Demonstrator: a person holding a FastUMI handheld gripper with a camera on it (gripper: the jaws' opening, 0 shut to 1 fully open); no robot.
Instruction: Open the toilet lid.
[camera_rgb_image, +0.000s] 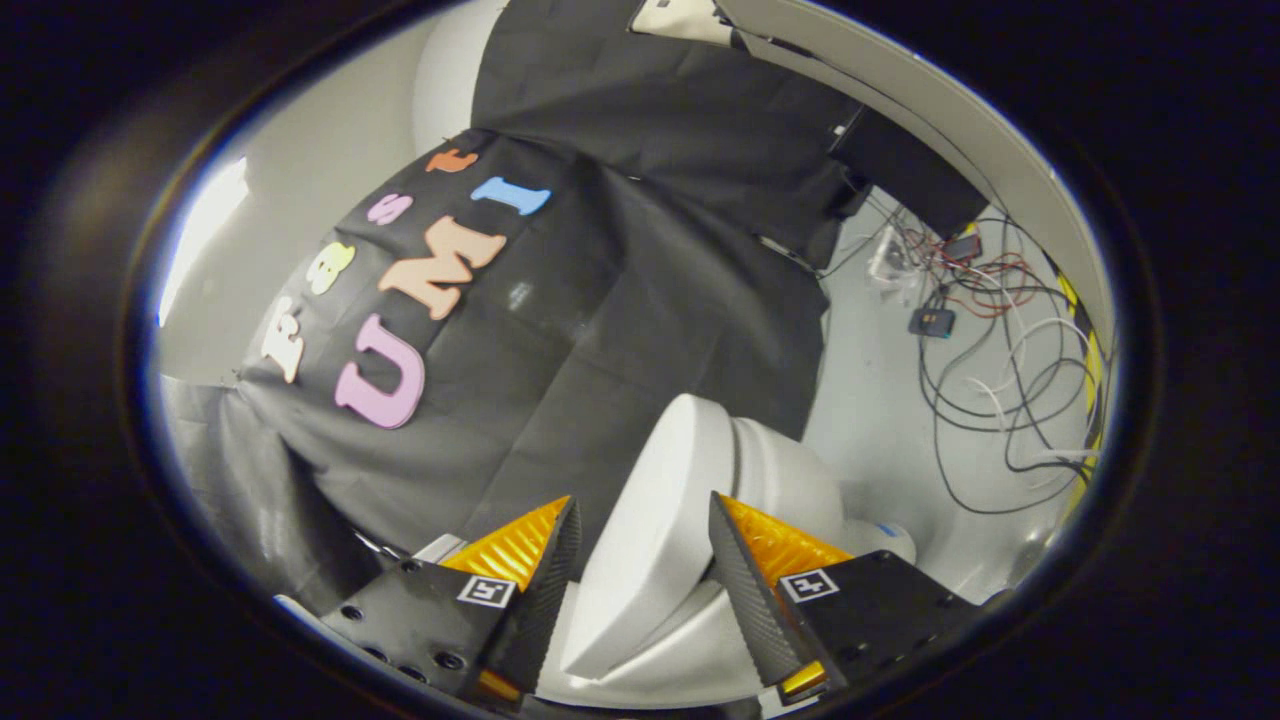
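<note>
The white toilet lid (650, 520) stands lifted off the toilet, tilted up on its hinge, and its free edge lies between my fingers. My gripper (643, 508) is closed around that edge, one finger on each face of the lid. Beyond the lid, the rounded white toilet body (790, 470) shows to the right. The white rim of the seat (680, 655) curves below the lid, between the finger bases. The whole view is rolled to one side.
The black cloth wall (620, 300) hangs right behind the toilet. On the grey floor (880, 400) beside the toilet lies a tangle of cables (1000, 380) with a small device (932, 321). A black box (905, 170) sits farther back.
</note>
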